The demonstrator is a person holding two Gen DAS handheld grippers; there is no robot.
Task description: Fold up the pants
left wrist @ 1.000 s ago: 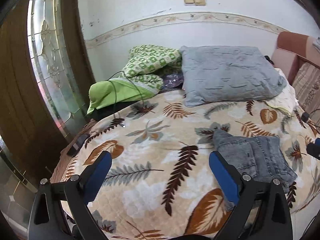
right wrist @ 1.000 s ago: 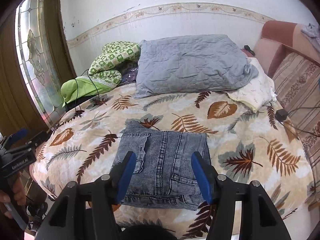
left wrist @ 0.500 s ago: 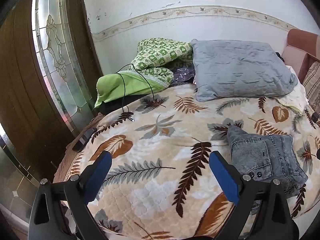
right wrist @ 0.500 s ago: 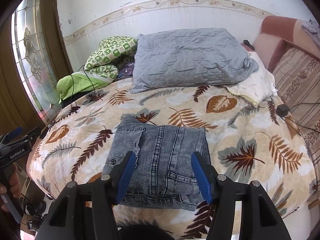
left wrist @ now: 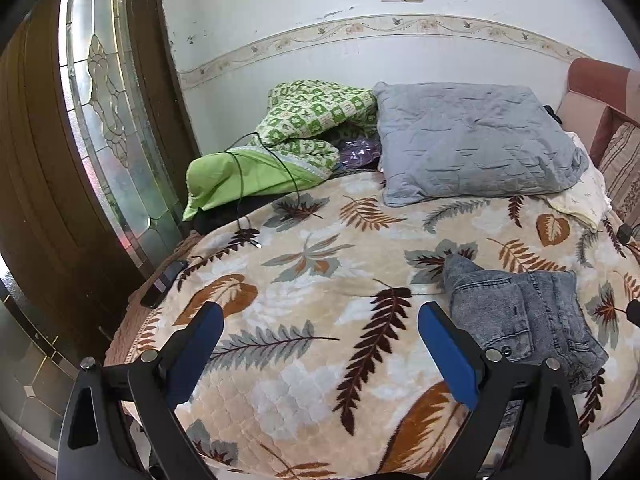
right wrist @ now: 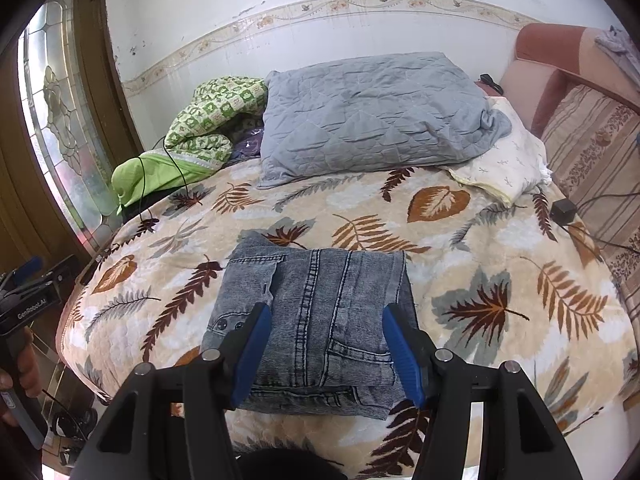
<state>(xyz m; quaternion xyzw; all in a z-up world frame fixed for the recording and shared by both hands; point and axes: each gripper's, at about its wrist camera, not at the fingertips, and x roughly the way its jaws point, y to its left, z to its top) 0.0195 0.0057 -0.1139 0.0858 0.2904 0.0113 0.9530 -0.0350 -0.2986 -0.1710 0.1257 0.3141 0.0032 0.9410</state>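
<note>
Pants: the grey denim pants (right wrist: 316, 320) lie as a compact, roughly rectangular stack in the lower centre of the right wrist view, on the leaf-print blanket (right wrist: 500, 248), close to the bed's near edge. In the left wrist view they sit at the right of the frame (left wrist: 520, 312).

Fold state: the edges look squared and several layers are stacked, with a pocket and seams facing up; judged from this, the folding appears essentially complete. One corner of the stack pokes out at the upper left.

Right gripper: the right gripper (right wrist: 328, 352) hangs above and in front of the stack, blue jaws apart and framing it. Nothing is gripped; whether the pads touch the denim cannot be told.

Left gripper: the left gripper (left wrist: 320, 344) is spread wide over bare blanket in the lower part of its frame, empty, with the pants just beside its right finger. Standing aside likely keeps it clear of the finished stack.

Holder: a hand (right wrist: 24, 364) at the lower left edge of the right wrist view grips the handle of the other tool.

Surroundings: grey pillow (right wrist: 372, 116) and green quilt (right wrist: 208, 120) occupy the upper part of the frame, well apart from the pants, leaving an open working area.
</note>
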